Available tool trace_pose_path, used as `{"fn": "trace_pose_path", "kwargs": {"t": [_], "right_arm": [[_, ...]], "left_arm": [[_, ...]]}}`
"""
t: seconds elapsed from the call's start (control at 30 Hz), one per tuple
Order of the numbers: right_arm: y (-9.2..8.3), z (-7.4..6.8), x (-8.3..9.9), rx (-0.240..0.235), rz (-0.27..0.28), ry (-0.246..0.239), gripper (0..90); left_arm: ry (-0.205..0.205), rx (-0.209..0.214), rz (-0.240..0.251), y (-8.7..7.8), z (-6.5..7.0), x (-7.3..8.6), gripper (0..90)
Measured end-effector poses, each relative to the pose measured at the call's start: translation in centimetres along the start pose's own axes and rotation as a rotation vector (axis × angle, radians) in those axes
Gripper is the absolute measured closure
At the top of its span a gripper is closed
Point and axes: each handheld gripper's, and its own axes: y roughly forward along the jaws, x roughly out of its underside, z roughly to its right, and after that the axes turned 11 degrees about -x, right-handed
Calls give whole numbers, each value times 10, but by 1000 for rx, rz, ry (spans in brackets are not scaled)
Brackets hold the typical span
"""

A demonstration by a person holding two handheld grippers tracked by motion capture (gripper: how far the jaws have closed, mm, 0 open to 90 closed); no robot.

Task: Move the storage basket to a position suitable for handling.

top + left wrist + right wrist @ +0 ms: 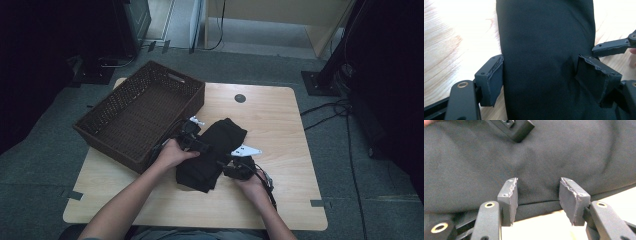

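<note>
Two tongs meet a folded black garment (pixel 214 152) lying at the centre of the worktop (pixel 280 125), right of the wicker basket (pixel 142 112). Left tongs (pixel 540 72) straddle the cloth with jaws spread wide, their pads at its two edges. Right tongs (pixel 537 195) stand half-open at the garment's lower edge, gripping nothing.
</note>
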Motion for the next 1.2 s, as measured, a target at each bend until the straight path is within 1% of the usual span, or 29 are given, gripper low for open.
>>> {"fn": "trace_pose_path", "kwargs": {"t": [0.03, 0.07, 0.13, 0.17, 0.2, 0.23, 0.3, 0.4, 0.47, 0.6, 0.67, 0.73, 0.77, 0.8, 0.87, 0.9, 0.93, 0.97, 1.07, 1.13, 1.17, 1.2], "right_arm": [[2, 0, -1, 0, -1, -3, 495], [3, -1, -2, 3, -2, -2, 495], [4, 0, -3, 1, -2, -4, 495], [5, 1, -4, 0, -2, -6, 496], [6, 1, -5, 1, -2, -5, 496], [6, 1, -5, -1, -3, -6, 496], [7, 2, -6, -1, -2, -7, 496], [8, 2, -7, -5, -4, -1, 497], [9, 3, -8, -4, -3, -2, 497], [10, 3, -9, -5, 1, -1, 500], [10, 3, -9, -5, -1, 1, 501], [10, 2, -9, 2, -4, -7, 501], [10, 2, -9, 2, -4, -7, 501], [11, 2, -9, 5, -3, -10, 501], [11, 2, -9, 9, -6, -13, 502], [11, 2, -9, 12, -6, -15, 502], [11, 2, -9, 12, -6, -15, 502], [11, 2, -9, 12, -6, -16, 502], [12, 2, -9, 11, -6, -15, 501], [12, 2, -10, 11, -5, -13, 501], [12, 2, -10, 11, -5, -13, 498], [12, 2, -10, 10, -4, -9, 495]], "left_arm": [[-7, -1, 3, 0, 0, 0, 231], [-1, -3, -3, 0, -2, 0, 229], [-20, 2, -4, 2, -2, -1, 222], [-19, 9, -9, 3, -4, -1, 218], [-28, 8, -17, 4, -4, -1, 207], [-46, 7, -28, 5, -5, -2, 188], [-52, 7, -32, 8, -6, -2, 149], [-45, 15, -45, 10, -7, -3, 130], [-24, 17, -56, 11, -5, -4, 130], [-2, 28, -63, 13, -4, -5, 130], [-4, 31, -62, 13, -3, -5, 137], [12, 29, -58, 12, -1, -5, 168], [19, 26, -55, 11, 1, -5, 168], [36, 20, -57, 10, 2, -5, 186], [43, 17, -55, 10, 4, -5, 208], [45, 21, -54, 10, 4, -5, 244], [48, 20, -55, 10, 3, -5, 244], [54, 15, -55, 9, 3, -5, 265], [58, 6, -46, 5, 3, -7, 389], [54, 2, -40, 4, 3, -7, 440], [56, -7, -31, 2, 3, -7, 482], [68, -15, -24, 0, 4, -7, 528]]}}
